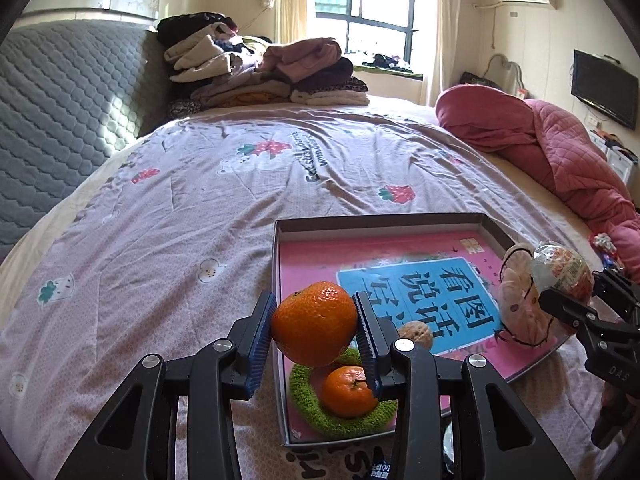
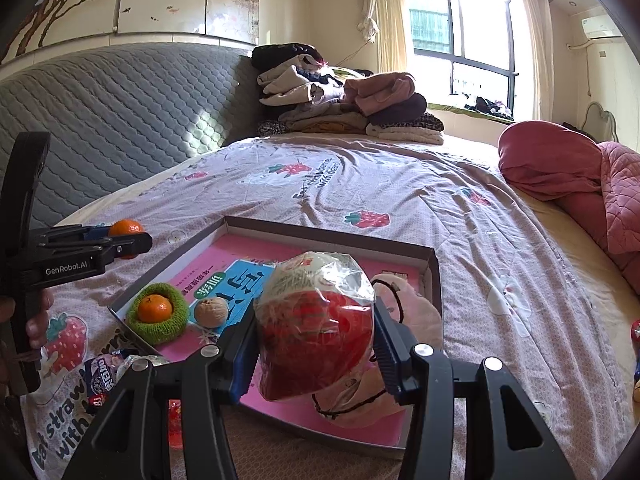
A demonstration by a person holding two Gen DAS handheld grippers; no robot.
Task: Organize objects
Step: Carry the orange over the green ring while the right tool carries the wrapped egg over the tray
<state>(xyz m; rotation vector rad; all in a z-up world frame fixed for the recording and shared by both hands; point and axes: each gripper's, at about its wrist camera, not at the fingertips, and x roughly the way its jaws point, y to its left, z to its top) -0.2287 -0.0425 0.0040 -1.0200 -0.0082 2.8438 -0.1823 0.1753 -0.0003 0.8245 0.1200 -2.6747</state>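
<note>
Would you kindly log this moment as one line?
left tongs: shut on orange | right tongs: shut on wrapped snack | tray: second orange, walnut

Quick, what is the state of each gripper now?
Left gripper: closed on an orange.
Right gripper: closed on a plastic-wrapped red and white package.

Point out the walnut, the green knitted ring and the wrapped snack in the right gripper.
walnut (image 2: 211, 311), right wrist view, middle of its shell.
green knitted ring (image 2: 179, 323), right wrist view, its right rim.
wrapped snack (image 2: 316, 324), right wrist view, red middle of the wrapper.
</note>
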